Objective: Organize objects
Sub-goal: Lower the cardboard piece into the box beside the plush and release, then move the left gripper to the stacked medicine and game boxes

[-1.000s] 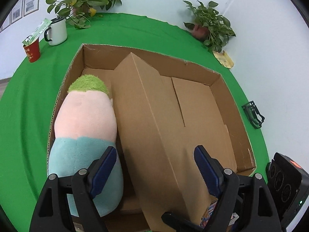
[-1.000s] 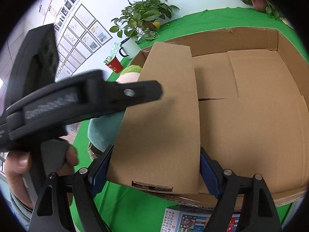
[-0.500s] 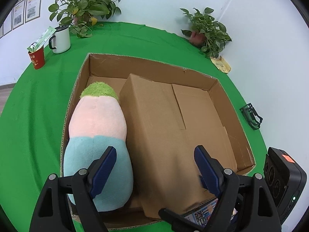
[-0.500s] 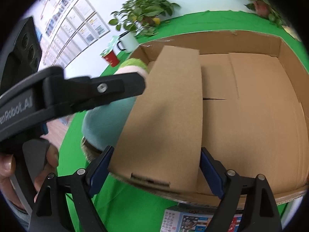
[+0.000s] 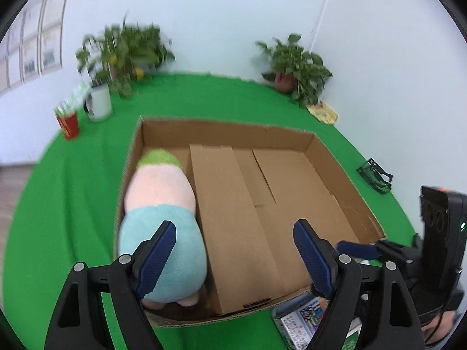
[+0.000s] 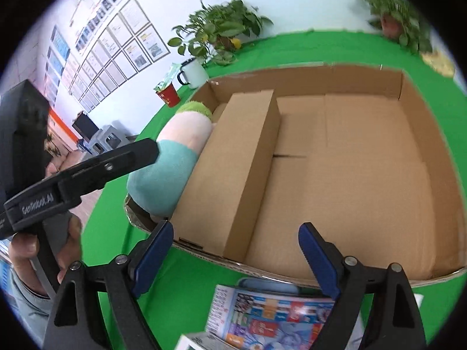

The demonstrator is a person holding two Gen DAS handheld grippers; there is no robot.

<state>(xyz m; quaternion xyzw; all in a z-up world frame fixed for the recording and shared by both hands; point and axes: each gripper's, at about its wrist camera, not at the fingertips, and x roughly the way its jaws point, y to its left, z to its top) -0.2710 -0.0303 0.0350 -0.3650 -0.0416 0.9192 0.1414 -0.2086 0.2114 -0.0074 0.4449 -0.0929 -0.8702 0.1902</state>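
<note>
Long brown carton [image 6: 233, 172] now lies flat in the open cardboard tray [image 6: 432, 151], along its left side, pressed up against the plush toy [image 5: 160, 221] that fills the tray's left edge. I have both tools clear: left gripper [image 5: 233, 256] spread wide with nothing in it; right gripper [image 6: 236, 255] has just been opening, jaws wide, nothing between them. I read the carton step as done. Next candidate is the colourful printed pack [image 6: 268, 318] on the green table [image 6: 186, 280], just outside the tray's near edge. Right side of tray is free. Needs a low approach, pads square on the pack's edges.
</note>
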